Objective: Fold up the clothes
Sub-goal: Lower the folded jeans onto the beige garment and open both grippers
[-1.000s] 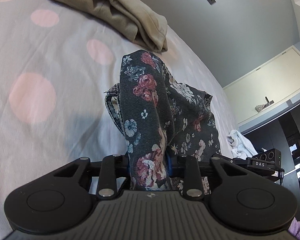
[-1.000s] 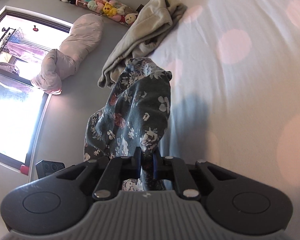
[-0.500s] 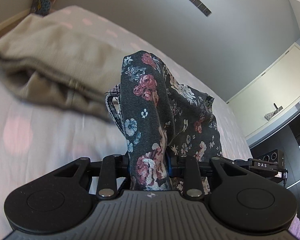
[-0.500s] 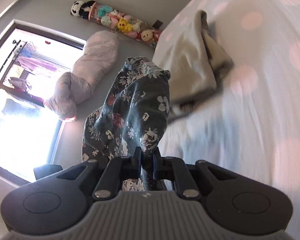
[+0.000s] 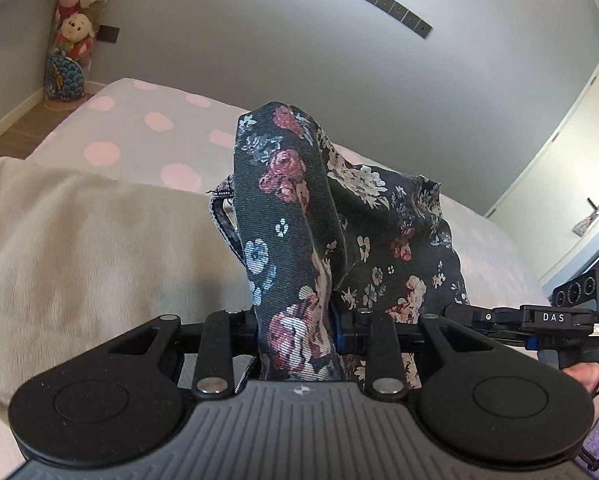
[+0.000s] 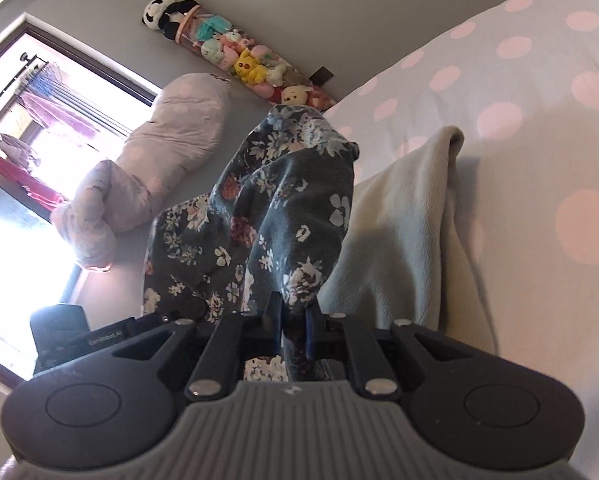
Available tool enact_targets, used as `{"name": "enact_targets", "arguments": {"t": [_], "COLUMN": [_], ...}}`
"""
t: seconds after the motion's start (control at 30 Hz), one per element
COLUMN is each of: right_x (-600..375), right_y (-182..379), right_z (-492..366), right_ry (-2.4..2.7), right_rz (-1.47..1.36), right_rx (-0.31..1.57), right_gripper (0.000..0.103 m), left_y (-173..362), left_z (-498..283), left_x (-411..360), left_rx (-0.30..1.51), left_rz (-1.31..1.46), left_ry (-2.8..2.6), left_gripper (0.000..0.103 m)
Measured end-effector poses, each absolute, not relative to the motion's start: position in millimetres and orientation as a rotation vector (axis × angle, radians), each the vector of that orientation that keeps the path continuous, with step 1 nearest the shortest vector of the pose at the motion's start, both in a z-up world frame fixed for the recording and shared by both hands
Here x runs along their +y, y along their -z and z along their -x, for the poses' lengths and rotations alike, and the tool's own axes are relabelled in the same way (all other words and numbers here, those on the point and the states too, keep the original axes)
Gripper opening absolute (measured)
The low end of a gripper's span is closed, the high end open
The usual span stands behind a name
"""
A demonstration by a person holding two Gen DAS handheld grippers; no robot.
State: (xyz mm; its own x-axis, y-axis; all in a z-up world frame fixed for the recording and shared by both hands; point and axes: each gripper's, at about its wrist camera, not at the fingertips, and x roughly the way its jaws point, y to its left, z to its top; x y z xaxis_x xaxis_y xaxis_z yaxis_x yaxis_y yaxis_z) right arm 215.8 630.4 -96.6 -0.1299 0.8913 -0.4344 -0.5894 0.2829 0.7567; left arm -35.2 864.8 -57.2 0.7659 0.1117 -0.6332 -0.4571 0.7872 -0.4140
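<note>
A: Bedroom setting: bed (image 5: 147,128) under a pale sheet with pink dots, grey wall behind, tube of stuffed toys (image 6: 239,60) in the corner, bright window (image 6: 39,120) at the left of the right wrist view.

B: Position of the floral garment (image 5: 291,216)?

A: Raised off the bed, bunched upward in front of both cameras. Left gripper (image 5: 295,332) is closed on a thick fold of it; right gripper (image 6: 293,328) pinches a thinner fold, its jaws nearly together. The cloth stretches between the two tools, so its held edge runs from one hand to the other.

B: The relation that decides the next move?

A: The garment hangs directly over a beige garment (image 5: 91,248) lying on the sheet. Bare sheet lies beyond and to the side of that heap. Judged from this, laying the floral piece flat calls for carrying it clear of the beige one first. Neither hand is plainly nearer the free sheet.

B: Hidden parts?

A: The floral piece's lower end falls below both frames; its type and full length cannot be told. The cloth covers the fingertips. A hand (image 5: 583,376) shows only at the frame edge.
</note>
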Motion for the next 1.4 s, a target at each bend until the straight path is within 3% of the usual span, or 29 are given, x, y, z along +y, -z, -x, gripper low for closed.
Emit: {"name": "enact_targets", "arguments": {"t": [0.27,0.33,0.4,0.57,0.73,0.8,1.0,1.4], "right_x": [671,676,681,674,663,663,677,717], "right_y": [119,123,122,107,94,95,116,155], "right_z": [-223,-222,-216,-207,-183,-168,-127,-141], "right_ry": [-1.215,-1.182,-1.161,-1.144,-1.196,-1.239,-1.263,-1.217], "right_rz": [-0.186,-0.146,-0.072,0.043,0.150,0.206,0.328,0.365], "right_rx": [1.051,1.036,1.000,0.860,0.680,0.623,0.578,0.631], "right_gripper": [0.015,0.021,0.033,0.033,0.033,0.033,0.032,0.031], "left_y": [88,91,91,69,44,44,71,119], "left_z": [11,8,9,31,52,58,53,45], "left_x": [879,876,875,868,842,823,797,833], "left_rx": [0.660,0.678,0.696,0.638,0.557,0.543,0.627,0.636], "left_rz": [0.533,0.501,0.480,0.404,0.286,0.196,0.083,0.222], "left_ry": [-0.420,-0.444,-0.479,-0.591,-0.553,-0.528,-0.538,-0.533], "left_gripper": [0.029,0.034,0.039,0.046,0.045,0.033,0.026,0.027]}}
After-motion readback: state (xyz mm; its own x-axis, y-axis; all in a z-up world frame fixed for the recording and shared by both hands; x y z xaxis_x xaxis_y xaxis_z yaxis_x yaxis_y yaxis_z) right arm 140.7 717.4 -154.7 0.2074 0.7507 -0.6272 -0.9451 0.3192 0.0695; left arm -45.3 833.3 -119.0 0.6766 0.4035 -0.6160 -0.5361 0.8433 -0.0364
